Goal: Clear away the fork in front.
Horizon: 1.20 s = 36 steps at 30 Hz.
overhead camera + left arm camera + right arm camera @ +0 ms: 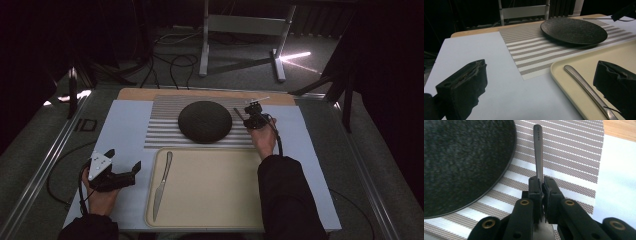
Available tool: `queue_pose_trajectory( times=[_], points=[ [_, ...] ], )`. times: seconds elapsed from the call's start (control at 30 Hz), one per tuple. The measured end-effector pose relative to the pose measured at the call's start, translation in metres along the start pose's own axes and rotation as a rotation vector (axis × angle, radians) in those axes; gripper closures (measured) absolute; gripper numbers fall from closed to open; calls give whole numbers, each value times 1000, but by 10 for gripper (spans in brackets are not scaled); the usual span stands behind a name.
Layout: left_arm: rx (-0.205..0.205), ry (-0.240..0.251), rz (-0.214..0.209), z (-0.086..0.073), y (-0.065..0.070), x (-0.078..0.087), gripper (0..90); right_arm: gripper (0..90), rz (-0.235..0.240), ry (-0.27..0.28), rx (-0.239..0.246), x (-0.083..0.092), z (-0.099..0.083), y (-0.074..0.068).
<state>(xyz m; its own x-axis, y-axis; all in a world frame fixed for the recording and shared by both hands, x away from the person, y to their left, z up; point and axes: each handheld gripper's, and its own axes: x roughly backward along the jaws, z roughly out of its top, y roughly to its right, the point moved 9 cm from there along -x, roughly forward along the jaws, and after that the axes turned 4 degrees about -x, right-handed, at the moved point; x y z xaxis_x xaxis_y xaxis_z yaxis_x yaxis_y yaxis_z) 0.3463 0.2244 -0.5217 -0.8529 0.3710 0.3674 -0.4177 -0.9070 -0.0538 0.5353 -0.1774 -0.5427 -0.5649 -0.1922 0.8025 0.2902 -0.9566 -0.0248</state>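
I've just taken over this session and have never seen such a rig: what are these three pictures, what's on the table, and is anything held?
No robot arm here: a person holds a two-jaw gripper in each hand. The high view looks down from above the person's side; each of the other two rides on a gripper and looks along its jaws.

On the table lie a pale sheet, a striped placemat with a black plate on it, and a beige tray holding a knife.

The right gripper, beside the plate, is shut on a metal utensil's handle; which utensil it is I cannot tell. The left gripper rests open by the tray, holding nothing.
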Motion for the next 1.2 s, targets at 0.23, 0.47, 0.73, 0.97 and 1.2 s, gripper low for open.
queue_pose_trajectory(
  times=[0.23, 0.47, 0.73, 0.97, 1.2],
  points=[
    [-3, -5, 0, -1, 0, 0, 1, 859, 24, 34, 38, 12, 2, -7],
    [-7, -10, 0, -1, 1, -1, 1, 858, 45, 70, 63, 24, 1, -12],
    [-6, -20, 7, -2, 1, -3, 2, 859, 84, 120, 130, 45, -2, -27],
    [-1, -29, 9, -3, 2, -4, 2, 858, 113, 157, 189, 60, -9, -43],
    [-1, -34, 4, -4, 3, -5, 1, 858, 162, 202, 212, 73, -20, -60]
  ],
)
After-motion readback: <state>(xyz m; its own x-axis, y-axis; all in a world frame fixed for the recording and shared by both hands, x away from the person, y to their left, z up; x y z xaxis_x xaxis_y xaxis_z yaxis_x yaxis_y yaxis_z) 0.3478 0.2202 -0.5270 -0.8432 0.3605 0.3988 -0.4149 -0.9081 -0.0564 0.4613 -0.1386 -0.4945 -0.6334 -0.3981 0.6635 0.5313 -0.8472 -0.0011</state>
